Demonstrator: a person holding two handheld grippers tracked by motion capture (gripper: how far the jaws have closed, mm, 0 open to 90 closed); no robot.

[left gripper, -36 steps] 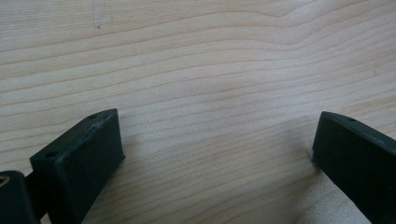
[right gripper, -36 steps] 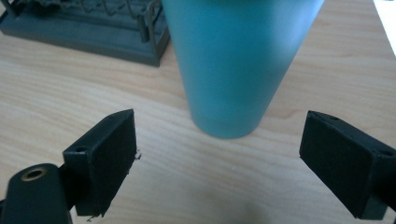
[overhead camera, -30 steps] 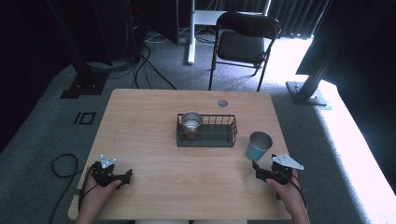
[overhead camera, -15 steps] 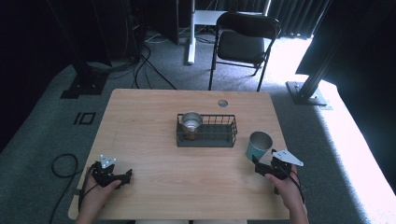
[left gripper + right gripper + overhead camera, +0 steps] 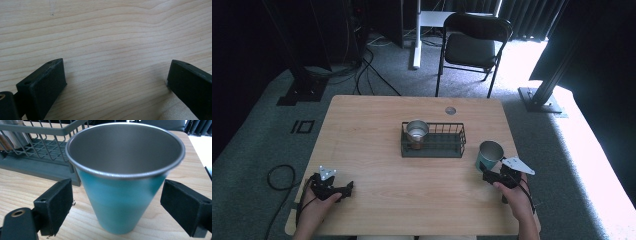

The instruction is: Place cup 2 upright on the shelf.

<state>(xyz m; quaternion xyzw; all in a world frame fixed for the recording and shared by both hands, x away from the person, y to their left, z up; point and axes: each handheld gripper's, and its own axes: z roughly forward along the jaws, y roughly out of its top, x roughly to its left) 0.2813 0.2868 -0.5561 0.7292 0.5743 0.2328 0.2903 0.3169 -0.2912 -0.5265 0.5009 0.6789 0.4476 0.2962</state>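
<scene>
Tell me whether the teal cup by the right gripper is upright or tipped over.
Upright. The teal cup stands on its narrow base on the table, open mouth up, between the open jaws of the right hand-held gripper.

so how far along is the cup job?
Done: one metal cup already stands in the wire basket. In hand: the right gripper has its open jaws either side of the teal cup, not yet pressing. Left: grip, lift, and likely set it in the basket. The left gripper sits open over bare table.

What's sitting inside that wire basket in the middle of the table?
A metal cup stands upright at the left end of the wire basket; the rest looks bare. The cup's own inside bottom is too small to make out.
</scene>
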